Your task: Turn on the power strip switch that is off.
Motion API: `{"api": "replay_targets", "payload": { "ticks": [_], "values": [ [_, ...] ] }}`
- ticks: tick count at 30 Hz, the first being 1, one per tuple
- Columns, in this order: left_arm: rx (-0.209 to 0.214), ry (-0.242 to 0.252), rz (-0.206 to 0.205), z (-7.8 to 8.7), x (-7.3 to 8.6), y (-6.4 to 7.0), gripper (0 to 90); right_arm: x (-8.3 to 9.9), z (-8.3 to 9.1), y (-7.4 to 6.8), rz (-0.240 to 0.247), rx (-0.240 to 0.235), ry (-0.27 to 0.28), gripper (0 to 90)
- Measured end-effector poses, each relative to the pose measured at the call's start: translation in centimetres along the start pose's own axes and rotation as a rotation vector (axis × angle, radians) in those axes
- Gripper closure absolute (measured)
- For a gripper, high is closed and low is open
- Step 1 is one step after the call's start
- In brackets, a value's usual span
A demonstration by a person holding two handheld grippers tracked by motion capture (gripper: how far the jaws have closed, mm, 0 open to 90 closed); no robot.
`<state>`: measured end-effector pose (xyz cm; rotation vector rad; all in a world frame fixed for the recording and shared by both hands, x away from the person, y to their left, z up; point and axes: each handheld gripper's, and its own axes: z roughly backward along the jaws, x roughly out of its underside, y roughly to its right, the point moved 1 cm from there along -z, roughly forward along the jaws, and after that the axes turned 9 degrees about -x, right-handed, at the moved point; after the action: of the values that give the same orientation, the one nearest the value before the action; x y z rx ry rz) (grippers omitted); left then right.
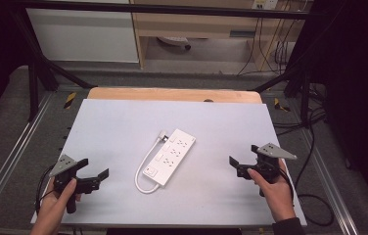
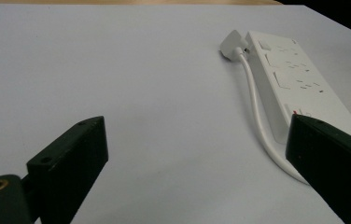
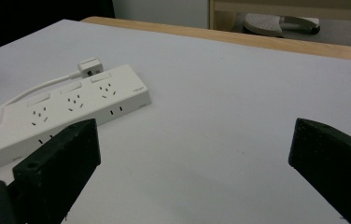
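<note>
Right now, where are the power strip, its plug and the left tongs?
power strip (image 1: 171,156), high view, middle of its top face
plug (image 2: 232,45), left gripper view, its white body
left tongs (image 1: 95,172), high view, between the fingertips

- The high view looks forward and down from above the person's side onto the pale grey tabletop.
- The left gripper view sits low and close, facing right across it.
- The right gripper view faces left.
- All three share the white plastic power strip.
</note>
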<state>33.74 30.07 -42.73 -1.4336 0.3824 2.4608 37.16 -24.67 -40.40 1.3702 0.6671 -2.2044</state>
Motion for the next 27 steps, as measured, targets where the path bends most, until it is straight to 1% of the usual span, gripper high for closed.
{"api": "replay_targets", "payload": {
  "ticks": [1, 7, 9, 11, 12, 19, 25, 27],
  "values": [
    [-0.002, -0.002, 0.002, 0.0, 0.0, 0.0, 5.8, -0.3, -0.2, -0.2, 0.002, -0.005, 0.000, 2.6],
    [-0.007, -0.007, 0.009, 0.1, 0.1, -0.2, 6.1, -1.1, -0.6, -0.6, 0.020, -0.005, 0.002, 2.5],
    [-0.006, -0.009, 0.009, 0.1, 0.1, -0.1, 6.1, -1.7, -0.8, -0.9, 0.029, -0.012, 0.007, 2.4],
    [-0.006, -0.010, 0.009, 0.1, 0.1, -0.1, 6.1, -1.8, -0.9, -0.9, 0.027, -0.011, 0.010, 2.4],
    [-0.003, -0.010, 0.010, 0.0, 0.1, -0.1, 6.1, -2.2, -1.0, -1.0, 0.026, -0.019, 0.014, 2.4],
    [-0.007, -0.016, 0.006, 0.0, 0.1, -0.1, 6.1, -3.4, -1.4, -1.3, 0.028, -0.031, 0.024, 2.5],
    [-0.001, -0.020, -0.001, 0.0, 0.2, 0.0, 6.1, -4.2, -2.0, -1.5, 0.038, -0.040, 0.028, 2.4],
    [0.003, -0.019, -0.004, 0.0, 0.2, 0.0, 6.1, -4.4, -2.3, -1.6, 0.042, -0.042, 0.021, 2.5]
  ]
}}
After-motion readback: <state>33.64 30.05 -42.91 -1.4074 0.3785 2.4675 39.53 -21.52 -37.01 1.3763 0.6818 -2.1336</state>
